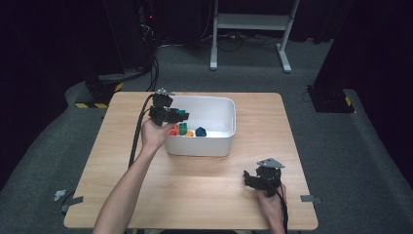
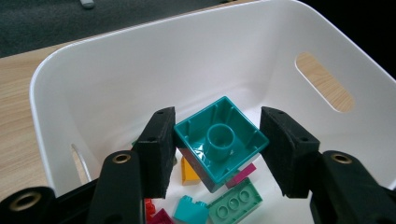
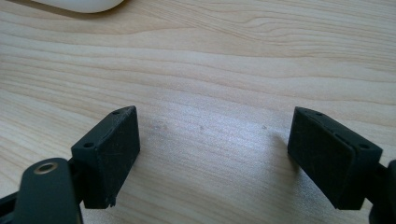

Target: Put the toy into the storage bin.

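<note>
the left gripper [image 2: 217,149] is over the white bin [image 2: 116,70], near its left wall. a teal block [image 2: 220,142] sits between its jaws. the left jaw touches the block, and there is a small gap at the right jaw, so i cannot tell if the block is pinched tight. the block is square, so no side is longer. its hollow bottom, with one round tube in the middle, faces the camera, and it is tilted with one corner pointing down.

under it in the bin lie more blocks: one green flat one [image 2: 236,201], one orange [image 2: 190,171], one small teal [image 2: 191,211], two pink and one red.

the right gripper [image 3: 215,158] is low over the bare table [image 3: 210,70], on the near right, well apart from the bin. its jaws are spread wide with nothing between them.
</note>
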Demonstrator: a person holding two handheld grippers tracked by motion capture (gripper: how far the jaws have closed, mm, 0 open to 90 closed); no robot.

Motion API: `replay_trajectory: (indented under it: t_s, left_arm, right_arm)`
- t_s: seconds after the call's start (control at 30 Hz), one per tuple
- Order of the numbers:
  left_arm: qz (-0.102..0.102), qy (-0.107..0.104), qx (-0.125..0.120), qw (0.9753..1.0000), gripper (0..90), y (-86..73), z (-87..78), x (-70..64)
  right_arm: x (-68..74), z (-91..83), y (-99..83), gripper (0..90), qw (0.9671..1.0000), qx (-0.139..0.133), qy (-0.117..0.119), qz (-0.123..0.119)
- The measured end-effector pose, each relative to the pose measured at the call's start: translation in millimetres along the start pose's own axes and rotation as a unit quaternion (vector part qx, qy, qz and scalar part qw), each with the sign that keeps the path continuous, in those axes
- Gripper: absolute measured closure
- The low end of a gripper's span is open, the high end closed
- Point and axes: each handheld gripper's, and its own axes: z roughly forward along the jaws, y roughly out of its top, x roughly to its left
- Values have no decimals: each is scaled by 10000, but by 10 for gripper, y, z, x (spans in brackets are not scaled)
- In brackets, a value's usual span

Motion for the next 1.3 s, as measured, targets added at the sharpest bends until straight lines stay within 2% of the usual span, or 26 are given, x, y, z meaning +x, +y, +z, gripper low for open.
replay_trajectory:
  t_s: [0.1, 0.2, 0.43, 0.77, 1.3]
  left_arm:
    - [65, -5, 4, 10000, 459, -5, 25, -1]
    - [117, 28, 33, 9999, 389, -12, 34, -5]
    - [146, 19, -114, 9998, 333, -62, -48, -8]
    - [191, 36, -309, 9993, 326, -152, -302, -31]
    - [122, 3, -528, 9985, 336, -441, -598, -43]
  right_arm:
    - [0, 0, 0, 167, 10000, 0, 0, 2]
    - [0, 0, 0, 167, 10000, 0, 0, 1]
    - [-1, 1, 0, 167, 10000, -4, -1, -9]
    - [0, 0, 0, 167, 10000, -2, -1, 1]
    - [-1, 1, 0, 167, 10000, -5, -1, -9]
